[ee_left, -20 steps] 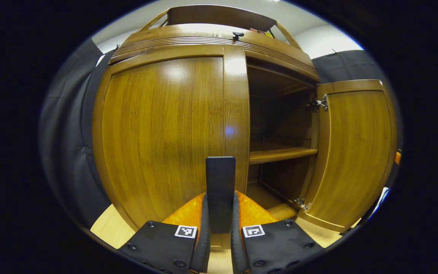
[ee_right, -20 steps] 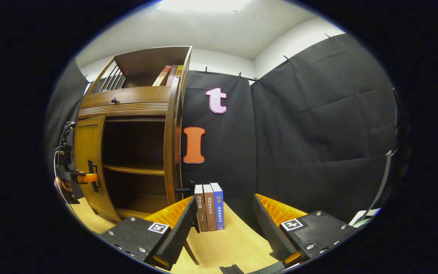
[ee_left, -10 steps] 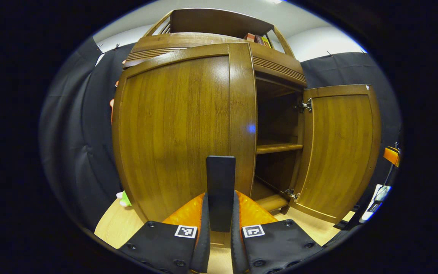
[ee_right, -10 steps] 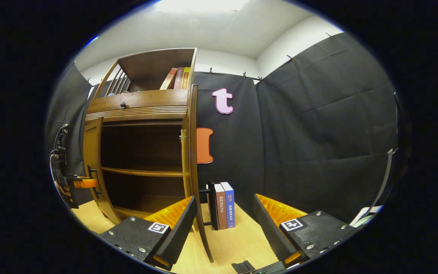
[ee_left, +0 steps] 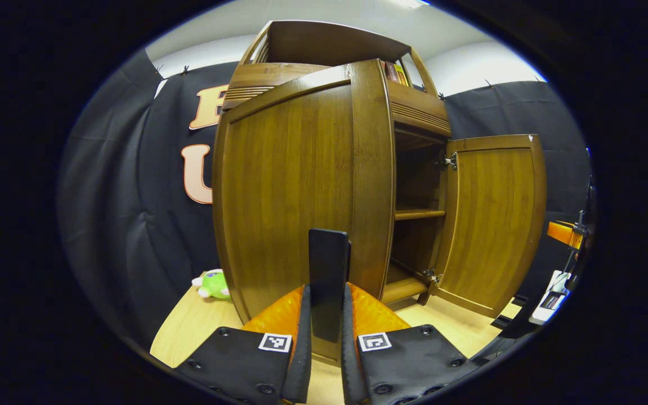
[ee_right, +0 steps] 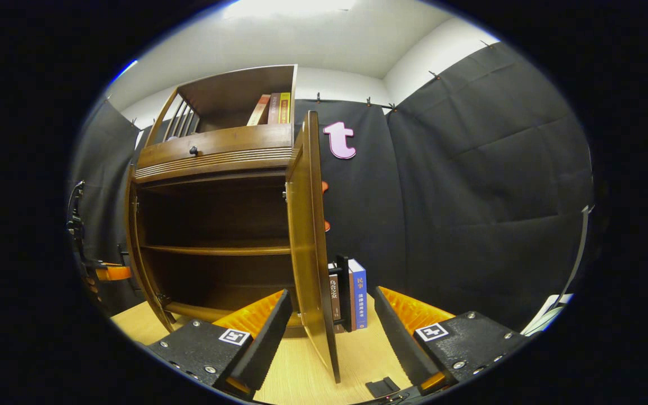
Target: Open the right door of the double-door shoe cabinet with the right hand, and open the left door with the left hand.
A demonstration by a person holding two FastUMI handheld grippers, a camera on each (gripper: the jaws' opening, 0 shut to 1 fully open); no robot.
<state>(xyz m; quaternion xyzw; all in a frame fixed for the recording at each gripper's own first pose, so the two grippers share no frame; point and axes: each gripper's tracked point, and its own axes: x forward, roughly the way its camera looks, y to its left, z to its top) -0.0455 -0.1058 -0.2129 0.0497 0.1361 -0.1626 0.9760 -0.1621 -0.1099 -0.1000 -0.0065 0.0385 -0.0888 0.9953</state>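
Now my left gripper (ee_left: 327, 315) pinches the left door's black handle (ee_left: 328, 281) — my right gripper (ee_right: 329, 332) gapes wide, empty.

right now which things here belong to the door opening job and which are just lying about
Belong to the job:
- left door, swung out
- its handle, with the left tool shut on it
- right door, open
- right tool, open and holding nothing

Just lying about:
- green toy on the floor
- books standing beside the cabinet
- books on its top shelf
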